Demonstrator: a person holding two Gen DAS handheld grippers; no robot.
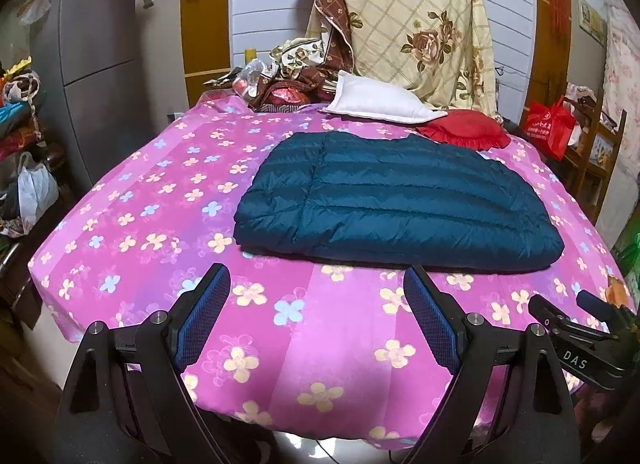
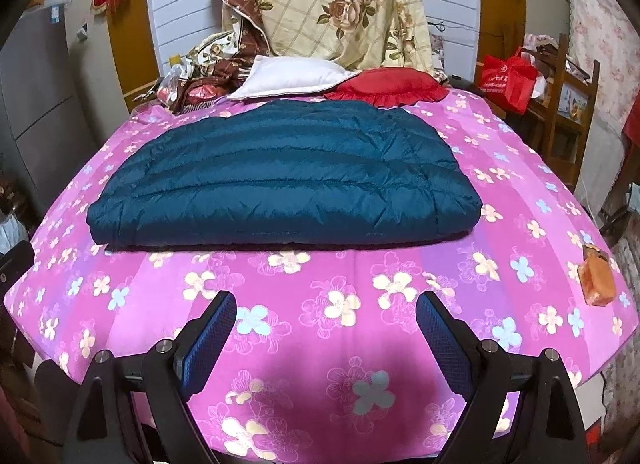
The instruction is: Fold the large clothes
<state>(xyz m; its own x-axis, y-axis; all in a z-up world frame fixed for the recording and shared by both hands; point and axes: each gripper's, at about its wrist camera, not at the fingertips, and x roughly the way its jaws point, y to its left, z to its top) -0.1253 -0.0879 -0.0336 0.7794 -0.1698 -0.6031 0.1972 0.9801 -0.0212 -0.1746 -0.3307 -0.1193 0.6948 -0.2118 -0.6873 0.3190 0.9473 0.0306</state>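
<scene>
On the bed (image 2: 320, 284) there was one folded teal puffer jacket (image 2: 280, 179), one white pillow (image 2: 292, 77), one red cushion (image 2: 390, 87), one small orange thing (image 2: 598, 278) near the right edge, plus two grippers, left (image 1: 316, 320) and right (image 2: 326, 340).

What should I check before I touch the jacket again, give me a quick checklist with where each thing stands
1. Left gripper open and holding nothing: ok.
2. Right gripper open and holding nothing: ok.
3. Both grippers short of the jacket, not touching it: ok.
4. Jacket folded into a neat block with layers stacked at the near edge: ok.
5. Jacket clear of the white pillow and red pillow: cannot tell, its far edge lies right up against them.
6. Sleeves tucked inside: cannot tell, none shows.
</scene>
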